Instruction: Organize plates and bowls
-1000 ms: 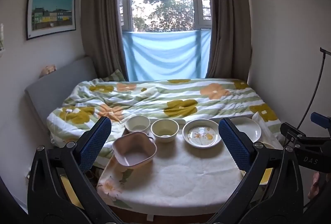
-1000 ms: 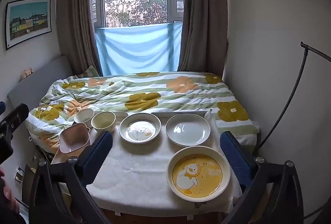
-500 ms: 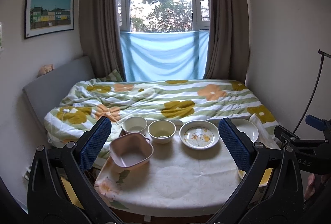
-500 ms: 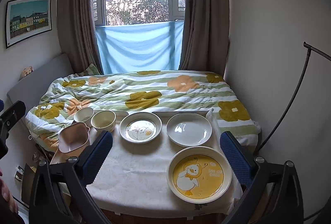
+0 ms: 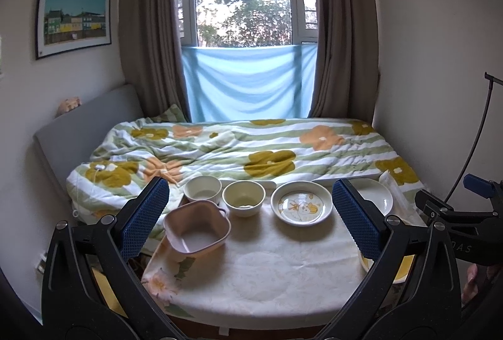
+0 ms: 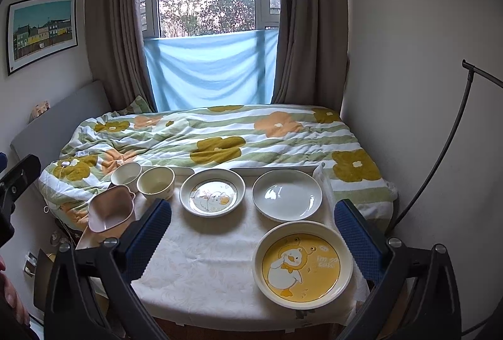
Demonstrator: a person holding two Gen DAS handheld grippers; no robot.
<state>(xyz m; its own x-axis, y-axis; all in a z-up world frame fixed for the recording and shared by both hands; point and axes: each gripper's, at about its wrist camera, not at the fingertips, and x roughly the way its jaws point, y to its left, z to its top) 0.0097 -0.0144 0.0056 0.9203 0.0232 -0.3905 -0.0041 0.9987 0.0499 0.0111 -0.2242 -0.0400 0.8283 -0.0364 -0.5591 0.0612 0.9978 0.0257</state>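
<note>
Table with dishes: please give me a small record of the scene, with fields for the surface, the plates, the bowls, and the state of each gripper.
surface: table with a pale cloth, at the foot of a bed
plates: yellow duck plate nearest; plain white plate and small duck plate behind it
bowls: cream bowl, white bowl, pink square bowl at the left edge
stacking: none, all dishes lie apart
left gripper: open, holds nothing
right gripper: open, holds nothing

We see a cloth-covered surface [image 6: 204,261] carrying a pink bowl [image 6: 108,211], two cream bowls [image 6: 156,182], a duck-print dish [image 6: 212,196], a white plate [image 6: 287,194] and a yellow duck plate [image 6: 302,265].
</note>
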